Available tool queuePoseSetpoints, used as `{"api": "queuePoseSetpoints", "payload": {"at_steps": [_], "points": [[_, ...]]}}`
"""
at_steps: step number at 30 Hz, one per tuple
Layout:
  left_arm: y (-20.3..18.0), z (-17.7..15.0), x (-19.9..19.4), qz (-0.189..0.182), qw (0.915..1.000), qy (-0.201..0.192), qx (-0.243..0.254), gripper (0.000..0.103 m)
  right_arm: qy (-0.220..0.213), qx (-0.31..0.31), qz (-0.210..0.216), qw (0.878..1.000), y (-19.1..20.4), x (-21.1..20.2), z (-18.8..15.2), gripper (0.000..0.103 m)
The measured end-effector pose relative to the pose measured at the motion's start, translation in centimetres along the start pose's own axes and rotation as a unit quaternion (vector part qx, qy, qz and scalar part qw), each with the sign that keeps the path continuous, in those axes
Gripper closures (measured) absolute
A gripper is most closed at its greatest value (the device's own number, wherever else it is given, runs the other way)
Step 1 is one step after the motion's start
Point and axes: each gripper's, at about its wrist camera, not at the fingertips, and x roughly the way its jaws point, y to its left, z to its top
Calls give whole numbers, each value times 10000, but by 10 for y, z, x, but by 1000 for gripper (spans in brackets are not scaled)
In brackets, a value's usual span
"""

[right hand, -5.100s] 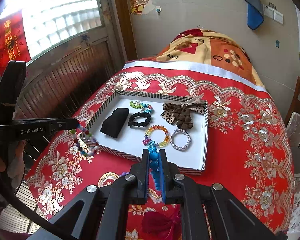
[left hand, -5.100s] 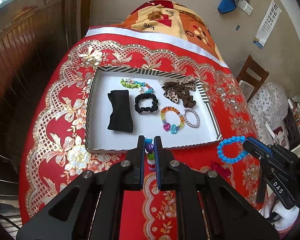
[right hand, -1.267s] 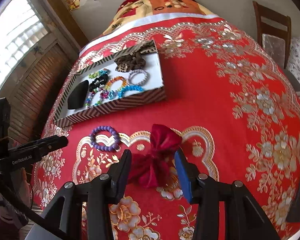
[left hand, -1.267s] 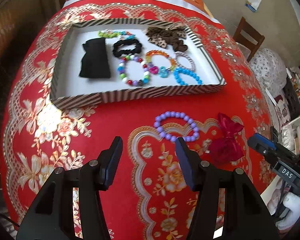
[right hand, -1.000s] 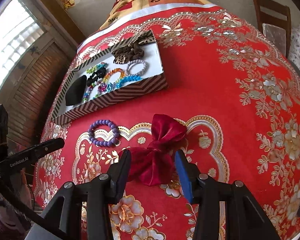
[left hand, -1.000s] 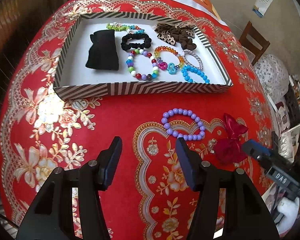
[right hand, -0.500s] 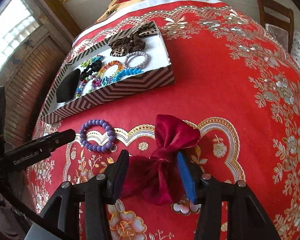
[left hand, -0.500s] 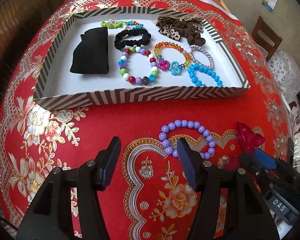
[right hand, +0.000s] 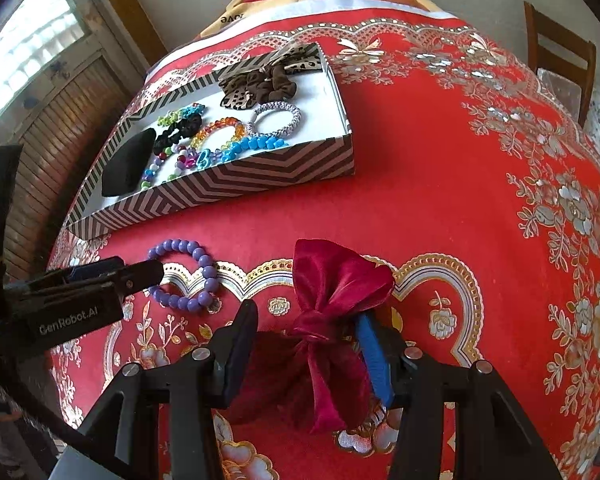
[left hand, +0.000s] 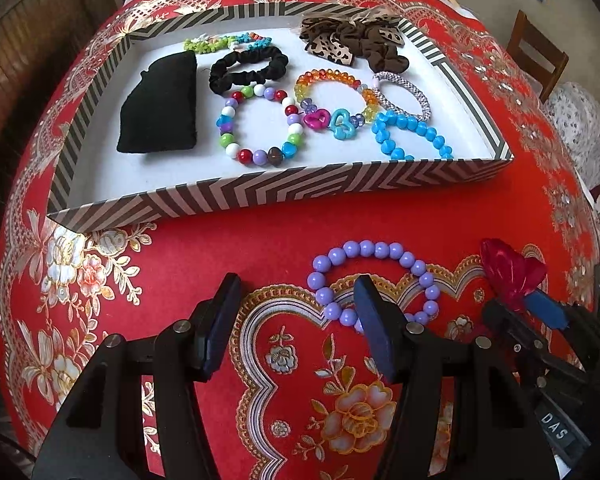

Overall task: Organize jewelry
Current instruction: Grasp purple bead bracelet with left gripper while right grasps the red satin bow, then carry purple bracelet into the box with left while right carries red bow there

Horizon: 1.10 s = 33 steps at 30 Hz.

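A purple bead bracelet (left hand: 374, 280) lies on the red cloth in front of the striped tray (left hand: 260, 196); it also shows in the right wrist view (right hand: 184, 274). My left gripper (left hand: 296, 316) is open, low over the cloth, its right finger over the bracelet's near edge. A dark red velvet bow (right hand: 332, 320) lies right of the bracelet and shows in the left wrist view (left hand: 512, 270). My right gripper (right hand: 308, 344) is open with the bow between its fingers. The tray (right hand: 236, 184) holds several bracelets, scrunchies and a black pouch (left hand: 160, 104).
The table is draped in a red and gold patterned cloth (right hand: 480, 200). A wooden chair (right hand: 560, 52) stands at the far right. A shuttered window (right hand: 32, 60) is on the left. The tray's near wall stands between the grippers and its contents.
Both grippers, which had held bracelets 5 s ago, have opened and moved down and forward. The left has closed in on the purple bracelet, the right has come around the red bow.
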Motion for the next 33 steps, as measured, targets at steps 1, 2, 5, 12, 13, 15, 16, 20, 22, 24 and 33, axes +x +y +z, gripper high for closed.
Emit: {"api": "queuePoseSetpoints", "payload": {"at_steps": [1,2,5,12,13,15,16,20,22,24,33], "points": [[-1,-1,0,25,10000,-7,32,45,-1,-95,-39,9999,2,0,-1,55],[-3,0,0,22,10000,-15,51,47,5,-164,-77,9998,3,0,-2,58],[-5,-1,0,53,9998,-99,157,72,20,-377,-203,9991,5,-1,-5,75],[-3,0,1,-207,9997,-19,106,95,8,-373,-45,9993,-6,-5,-8,87],[-1,1,0,-307,9995,40,49,95,0,-357,-3,9994,-7,-6,-8,87],[4,-1,-4,-524,9985,93,-85,95,-25,-314,97,9995,-8,-9,-10,87],[8,-1,-7,-573,9982,108,-136,95,-47,-292,150,9994,-9,-12,-10,87],[14,-2,-24,-703,9974,50,-179,95,-205,-224,352,9989,-11,-30,-10,87],[15,-1,-36,-736,9972,-52,-141,95,-280,-227,409,9985,-10,-38,-8,87],[17,0,-48,-766,9969,-146,-122,95,-350,-234,467,9980,-10,-45,-5,87],[22,15,-100,-860,9941,-645,-148,95,-608,-361,637,9955,-2,-69,16,87]]}}
